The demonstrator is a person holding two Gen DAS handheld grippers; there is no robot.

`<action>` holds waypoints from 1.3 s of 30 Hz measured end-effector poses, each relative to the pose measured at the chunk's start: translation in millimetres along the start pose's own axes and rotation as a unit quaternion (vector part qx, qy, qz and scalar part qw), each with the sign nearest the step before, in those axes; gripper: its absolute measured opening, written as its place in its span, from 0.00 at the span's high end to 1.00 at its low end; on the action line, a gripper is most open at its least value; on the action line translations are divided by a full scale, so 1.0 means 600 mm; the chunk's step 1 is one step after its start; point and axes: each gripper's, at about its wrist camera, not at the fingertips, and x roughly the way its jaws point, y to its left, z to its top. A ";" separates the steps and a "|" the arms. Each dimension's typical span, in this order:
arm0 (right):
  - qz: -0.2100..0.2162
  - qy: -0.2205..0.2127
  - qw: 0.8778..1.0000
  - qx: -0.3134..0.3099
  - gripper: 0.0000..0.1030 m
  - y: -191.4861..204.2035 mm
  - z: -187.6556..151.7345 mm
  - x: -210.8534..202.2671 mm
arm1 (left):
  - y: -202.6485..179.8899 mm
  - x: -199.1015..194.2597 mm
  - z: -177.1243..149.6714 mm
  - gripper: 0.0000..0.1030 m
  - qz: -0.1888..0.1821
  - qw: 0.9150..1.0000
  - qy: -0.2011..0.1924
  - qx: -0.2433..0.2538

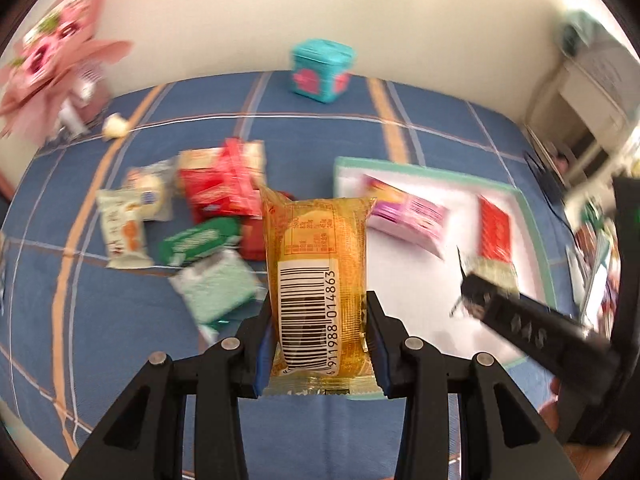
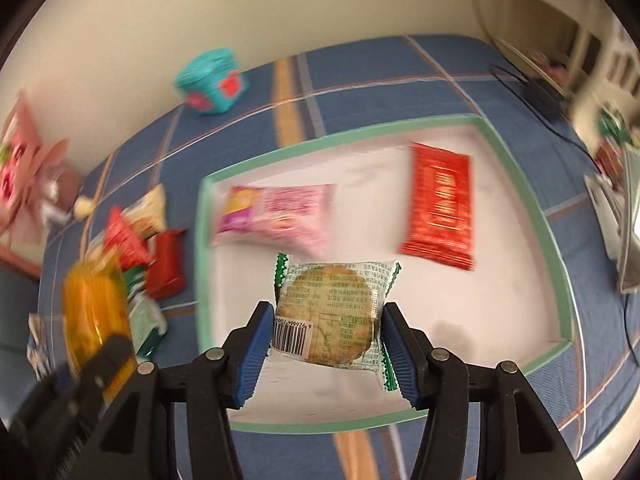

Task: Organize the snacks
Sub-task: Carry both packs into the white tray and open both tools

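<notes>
The left tongs (image 1: 320, 340) are closed narrowly on a yellow pack (image 1: 316, 280), which is gripped by its lower half between the blue pads (image 1: 265, 356) and held upright, barcode side facing the camera. The right tongs (image 2: 326, 350) are clamped a little wider on a biscuit pack (image 2: 334, 312); a round biscuit is seen through the clear wrapper, whose ends are edged in green. This pack is held above the near part of a white tray (image 2: 528, 184) with a green rim. The yellow pack is held over the blue plaid cloth (image 1: 120, 340) just beside the tray's left edge.

On the tray, beyond the biscuit pack, a pink pack (image 2: 276, 216) is laid at the left and a red pack (image 2: 440, 204) at the right, well apart from each other. In the left view the right tongs are seen at the right, blurred, over the tray.

Left of the tray, a loose heap of snacks (image 1: 208, 208) is spread on the cloth: red, green, pale green and white packs, some overlapping; their print cannot be read through the blur. Farther back, a teal box (image 1: 322, 70) is set near the wall, and a pink bouquet (image 1: 56, 60) is seen at the far left.
</notes>
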 end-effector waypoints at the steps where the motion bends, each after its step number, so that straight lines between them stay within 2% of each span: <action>1: -0.004 0.000 1.000 0.012 0.43 -0.015 0.002 -0.001 | -0.013 0.002 -0.002 0.59 -0.001 1.000 0.000 0.009; 8: -0.029 -0.007 0.997 0.065 0.43 -0.094 0.014 -0.008 | -0.068 0.018 -0.008 0.59 -0.009 0.999 0.007 0.037; 16: -0.037 -0.008 0.996 0.086 0.43 -0.136 0.017 -0.011 | -0.114 0.039 -0.015 0.59 -0.020 0.998 0.015 0.062; 39: -0.043 0.040 0.996 0.069 0.43 -0.125 0.006 0.043 | -0.124 0.111 -0.032 0.59 -0.005 0.994 0.073 0.078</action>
